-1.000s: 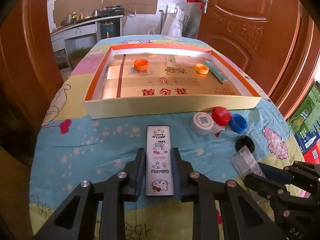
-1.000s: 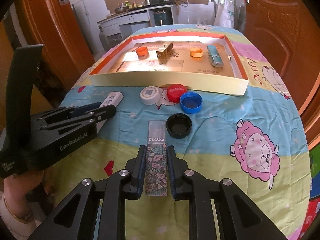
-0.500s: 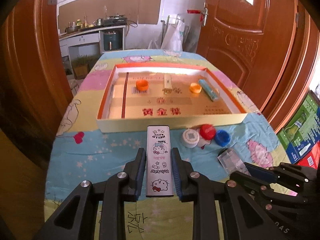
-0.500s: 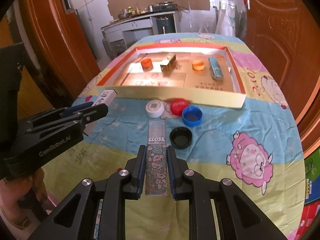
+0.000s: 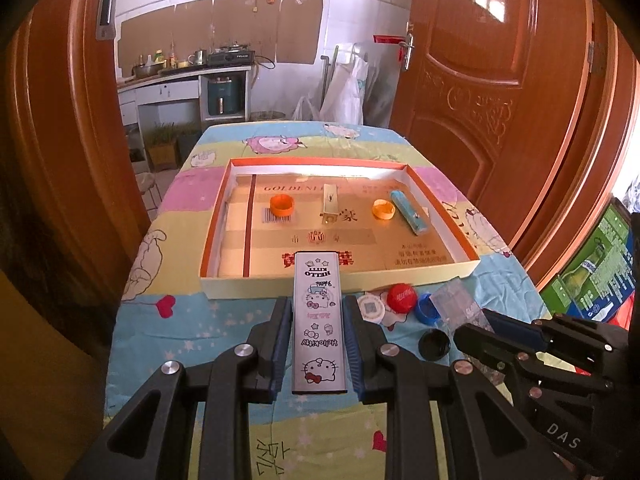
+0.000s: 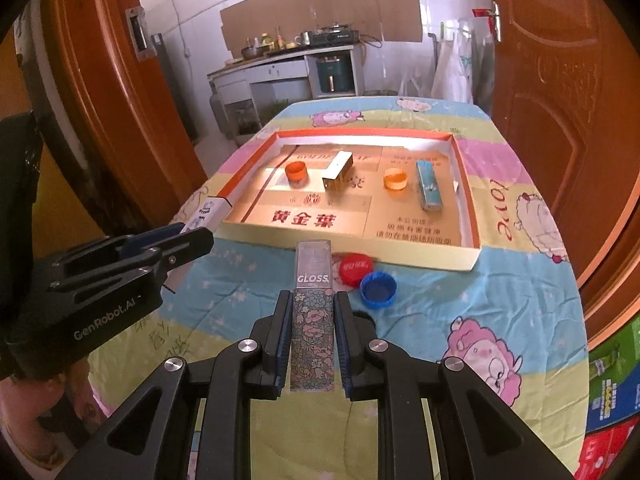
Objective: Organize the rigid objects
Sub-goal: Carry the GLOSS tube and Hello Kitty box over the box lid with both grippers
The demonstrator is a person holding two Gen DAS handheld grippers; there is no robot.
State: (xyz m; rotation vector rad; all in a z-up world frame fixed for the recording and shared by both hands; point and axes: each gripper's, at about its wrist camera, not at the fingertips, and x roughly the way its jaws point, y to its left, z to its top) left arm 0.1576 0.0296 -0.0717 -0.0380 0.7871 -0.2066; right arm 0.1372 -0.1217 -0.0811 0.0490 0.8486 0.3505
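Note:
My left gripper [image 5: 318, 308] is shut on a white Hello Kitty box [image 5: 319, 320] and holds it above the table, its far end over the near wall of the shallow cardboard tray [image 5: 280, 284]. My right gripper [image 6: 312, 300] is shut on a floral "GLOSS" box [image 6: 313, 332], lifted above the table in front of the tray [image 6: 424, 258]. The tray holds two orange caps [image 5: 282, 205] [image 5: 383, 209], a gold box [image 5: 330, 208] and a blue box [image 5: 408, 212]. The right gripper shows at the lower right of the left wrist view [image 5: 480, 320].
On the cartoon tablecloth [image 5: 180, 328] before the tray lie a white cap [image 5: 370, 308], a red cap [image 5: 401, 297], a blue cap [image 5: 426, 310] and a black cap [image 5: 434, 345]. Wooden doors [image 5: 500, 80] flank the table. A kitchen counter [image 5: 180, 80] stands beyond.
Both grippers have risen from the table with their boxes and moved toward the tray; the table and tray now look smaller and lower in both views.

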